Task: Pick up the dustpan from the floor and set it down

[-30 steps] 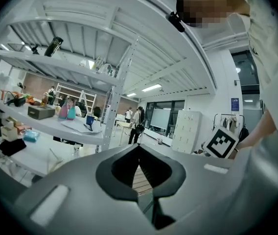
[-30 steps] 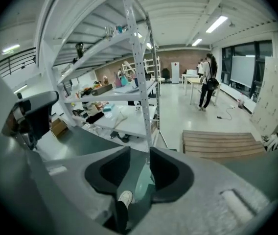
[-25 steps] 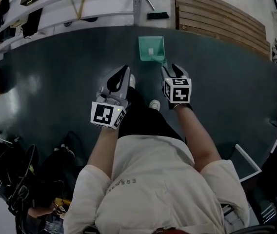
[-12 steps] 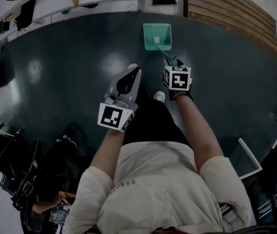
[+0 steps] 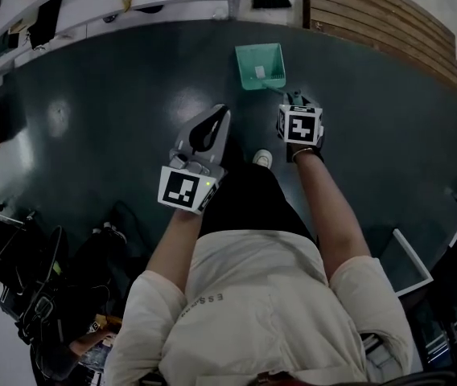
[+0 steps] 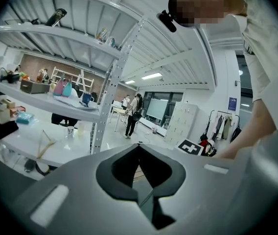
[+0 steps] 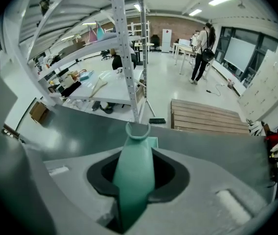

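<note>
The mint-green plastic dustpan [image 5: 261, 65] lay on the dark grey-green floor [image 5: 108, 95], its handle [image 7: 135, 175] pointing back toward the person; the right gripper [image 5: 295, 103], aimed steeply down, had just been closing its jaws, which now clamped narrowly on that handle; the left gripper [image 5: 216, 117] hung just beside the right one, well apart from the dustpan, its jaws together with nothing between them.

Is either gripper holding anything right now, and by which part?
The right gripper, jaws just closed, grips the dustpan by its handle. The left gripper holds nothing.
</note>
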